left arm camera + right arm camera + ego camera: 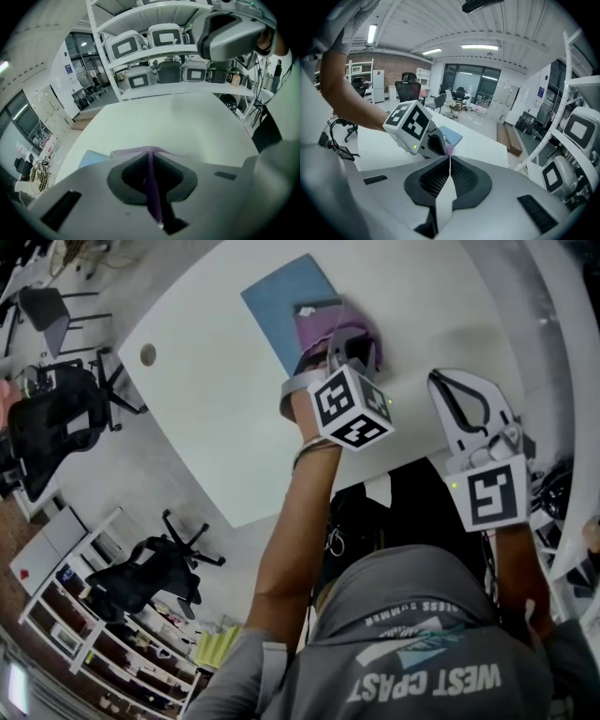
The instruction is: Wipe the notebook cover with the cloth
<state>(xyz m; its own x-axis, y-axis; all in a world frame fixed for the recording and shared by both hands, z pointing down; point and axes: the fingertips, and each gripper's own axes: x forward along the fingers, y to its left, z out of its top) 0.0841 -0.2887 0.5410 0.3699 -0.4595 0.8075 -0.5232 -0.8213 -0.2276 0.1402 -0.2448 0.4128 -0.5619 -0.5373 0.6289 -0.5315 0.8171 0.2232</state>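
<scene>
A blue notebook [284, 298] lies on the white table [216, 427], towards its far side. A purple cloth [330, 326] rests over the notebook's near right corner, and my left gripper [352, 341] is shut on it, pointing steeply down. In the left gripper view the cloth [153, 187] runs as a thin purple fold between the closed jaws [151, 153], with the notebook [93, 158] just to the left. My right gripper [457, 401] hovers to the right, shut and holding nothing. The right gripper view shows its jaws [450, 157] meeting, with the notebook [452, 137] and cloth [448, 149] beyond them.
A round cable hole [148, 354] sits near the table's left edge. Black office chairs [56, 423] stand on the floor to the left. Metal shelves with white appliances [164, 51] rise beyond the table's far side.
</scene>
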